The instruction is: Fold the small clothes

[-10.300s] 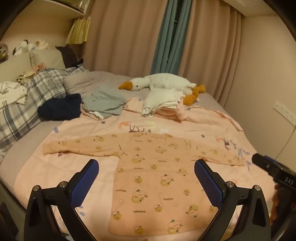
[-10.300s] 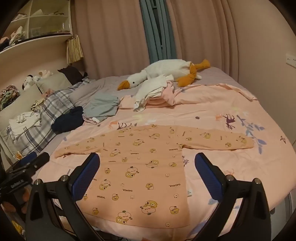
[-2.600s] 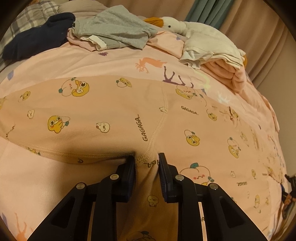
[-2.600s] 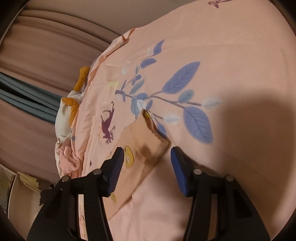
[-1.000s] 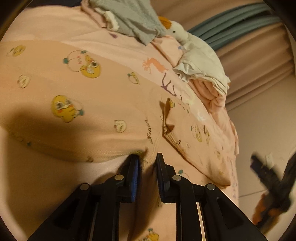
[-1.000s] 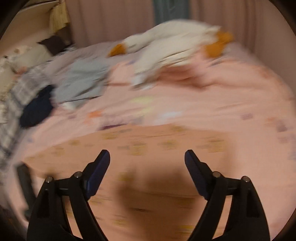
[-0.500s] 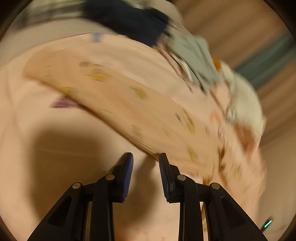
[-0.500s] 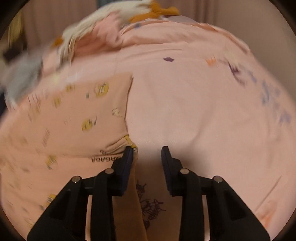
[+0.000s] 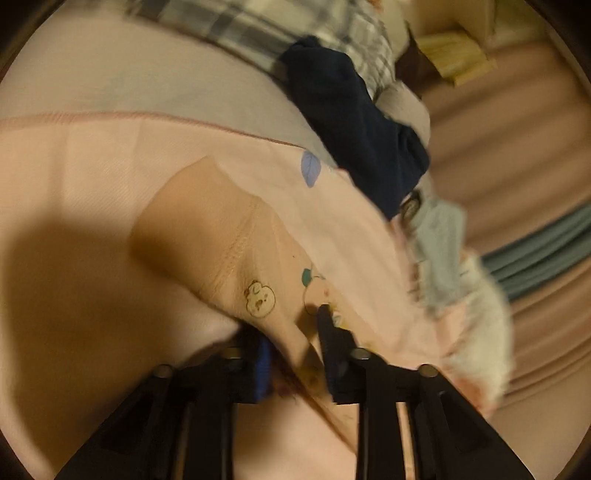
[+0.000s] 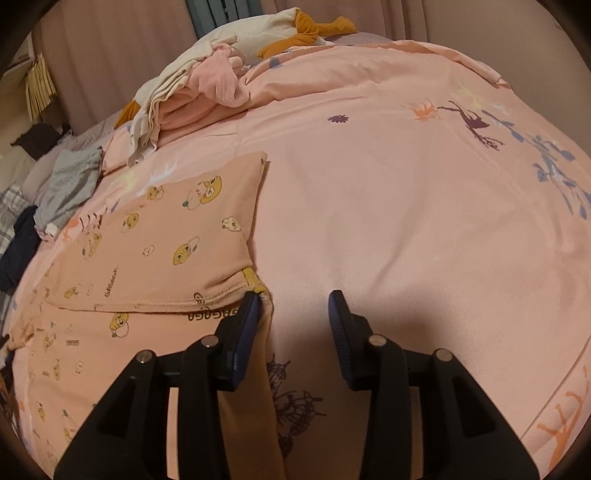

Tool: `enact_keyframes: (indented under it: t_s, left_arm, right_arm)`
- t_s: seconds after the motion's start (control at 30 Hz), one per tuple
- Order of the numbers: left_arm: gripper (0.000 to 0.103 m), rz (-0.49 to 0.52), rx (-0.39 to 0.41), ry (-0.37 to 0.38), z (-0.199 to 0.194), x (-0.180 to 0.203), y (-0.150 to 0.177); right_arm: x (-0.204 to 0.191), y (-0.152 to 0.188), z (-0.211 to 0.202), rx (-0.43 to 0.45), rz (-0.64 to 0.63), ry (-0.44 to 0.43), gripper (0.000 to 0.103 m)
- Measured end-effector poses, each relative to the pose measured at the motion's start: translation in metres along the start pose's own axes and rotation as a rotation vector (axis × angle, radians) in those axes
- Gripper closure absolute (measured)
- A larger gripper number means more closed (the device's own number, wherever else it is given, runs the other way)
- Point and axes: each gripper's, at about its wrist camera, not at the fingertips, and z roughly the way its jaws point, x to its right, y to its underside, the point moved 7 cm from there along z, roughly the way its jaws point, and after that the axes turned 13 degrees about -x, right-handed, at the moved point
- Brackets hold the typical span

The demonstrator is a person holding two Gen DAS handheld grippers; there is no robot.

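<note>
Between your left tongs [image 9: 293,334] lies the left sleeve [image 9: 221,240] of the one peach printed top [image 10: 155,254]; the jaws are closing on it, and the two pads already pinch the cloth just behind the plain cuff, which points away from you across the pink duvet [image 9: 92,155]. The view there is blurred, so finer detail is lost.

Your right tongs [image 10: 293,314] are opening, and nothing sits between the jaws: bare duvet shows in the gap. The left finger [image 10: 245,325] touches the right edge of the top, beside the word printed on its body. The right sleeve [image 10: 173,240] lies folded back across the chest, its edge seam running just ahead of that finger.

The top lies flat on the near part of the bed, on the duvet with its deer and leaf prints.

Farther out, count one navy garment [image 9: 354,133] and one grey garment [image 10: 70,184] at the left, touching each other. One stack of folded cream and pink clothes [image 10: 188,99] sits beyond the top, with one white plush goose [image 10: 295,26] behind it. A plaid blanket [image 9: 288,26] covers the head of the bed, and curtains [image 10: 110,55] close the back.
</note>
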Motion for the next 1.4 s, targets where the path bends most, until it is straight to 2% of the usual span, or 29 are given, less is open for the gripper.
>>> enact_keyframes:
  t_s: [0.07,0.13,0.23,0.27,0.33,0.4,0.43,0.53,0.6,0.63,0.67,0.7,0.77,0.8,0.83,0.87,0.9,0.93,0.97,1.03,1.1,1.2,1.23,1.27,1.33,1.37,1.4]
  left_arm:
    - [0.098,0.024,0.021,-0.094,0.004,0.005,-0.001]
    - [0.099,0.033,0.026,-0.119,0.001,0.012,-0.001]
    - [0.1,0.095,0.021,-0.146,-0.003,0.027,0.003]
    - [0.1,0.124,0.041,-0.155,-0.004,0.036,0.006]
    - [0.1,0.148,0.049,-0.135,-0.007,0.051,0.011]
    - [0.1,0.195,0.035,-0.033,-0.01,0.083,0.022]
    - [0.1,0.225,0.036,-0.017,-0.01,0.098,0.027]
    - [0.1,0.413,0.05,-0.048,-0.013,0.168,0.071]
    - [0.1,0.584,0.012,0.017,-0.012,0.229,0.129]
    - [0.1,0.657,-0.043,0.068,-0.009,0.255,0.162]
    - [0.1,0.746,-0.148,0.133,-0.001,0.284,0.207]
    - [0.1,0.799,-0.23,0.167,0.005,0.3,0.239]
    - [0.089,0.863,-0.371,0.195,0.022,0.326,0.29]
    - [0.085,0.874,-0.389,0.172,0.029,0.333,0.303]
    - [0.079,0.879,-0.376,0.137,0.033,0.337,0.31]
    - [0.077,0.883,-0.345,0.107,0.034,0.339,0.312]
    - [0.077,0.891,-0.324,0.107,0.03,0.341,0.314]
    - [0.072,0.898,-0.319,0.132,0.023,0.34,0.314]
    - [0.057,0.907,-0.328,0.16,0.014,0.338,0.313]
    - [0.044,0.908,-0.308,0.155,-0.004,0.33,0.306]
    - [0.04,0.881,-0.23,0.132,-0.028,0.319,0.295]
    - [0.032,0.89,-0.196,0.153,-0.054,0.293,0.285]
    - [0.022,0.885,-0.179,0.148,-0.059,0.28,0.282]
    - [0.017,0.872,-0.155,0.094,-0.058,0.259,0.276]
    - [0.016,0.824,-0.151,-0.042,-0.043,0.227,0.266]
    - [0.017,0.781,-0.203,-0.129,-0.024,0.209,0.26]
    - [0.019,0.751,-0.259,-0.183,-0.01,0.196,0.257]
  right_arm:
    - [-0.002,0.0,0.001,0.0,-0.02,0.018,0.058]
    - [-0.006,0.0,0.002,-0.005,-0.041,0.028,0.052]
    - [-0.007,-0.001,0.003,-0.007,-0.056,0.044,0.05]
    - [-0.006,-0.001,0.003,-0.007,-0.056,0.045,0.05]
    - [-0.006,-0.001,0.002,-0.007,-0.052,0.036,0.05]
    - [-0.005,-0.001,0.002,-0.005,-0.045,0.021,0.049]
    - [-0.005,-0.001,0.002,-0.003,-0.041,0.008,0.048]
    - [-0.005,-0.001,0.002,-0.003,-0.033,-0.03,0.043]
    - [-0.006,-0.001,0.001,-0.005,-0.035,-0.053,0.039]
    - [-0.007,0.0,0.001,-0.004,-0.035,-0.064,0.037]
    - [-0.007,0.0,0.001,-0.003,-0.034,-0.077,0.035]
    - [-0.007,0.0,0.001,-0.003,-0.03,-0.097,0.033]
    - [-0.005,0.0,-0.001,-0.001,-0.017,-0.145,0.029]
    - [-0.003,0.0,-0.002,0.002,-0.003,-0.176,0.029]
    - [-0.001,-0.001,-0.003,0.005,0.013,-0.207,0.029]
    - [0.002,0.0,-0.004,0.008,0.031,-0.237,0.029]
    - [0.005,-0.001,-0.004,0.011,0.054,-0.272,0.028]
    - [0.005,-0.001,-0.004,0.011,0.06,-0.284,0.028]
    - [0.004,-0.001,-0.004,0.01,0.063,-0.293,0.027]
    - [0.0,-0.001,-0.003,0.005,0.05,-0.286,0.024]
    - [-0.006,-0.001,-0.002,-0.001,0.024,-0.26,0.02]
    - [-0.012,0.0,0.0,-0.009,-0.01,-0.221,0.017]
    - [-0.011,-0.002,0.001,-0.011,-0.013,-0.217,0.017]
    - [-0.011,-0.002,0.002,-0.011,-0.015,-0.212,0.017]
    - [-0.01,-0.003,0.002,-0.013,-0.016,-0.21,0.017]
    - [-0.01,-0.003,0.003,-0.015,-0.017,-0.207,0.017]
    - [-0.01,-0.004,0.004,-0.018,-0.022,-0.2,0.016]
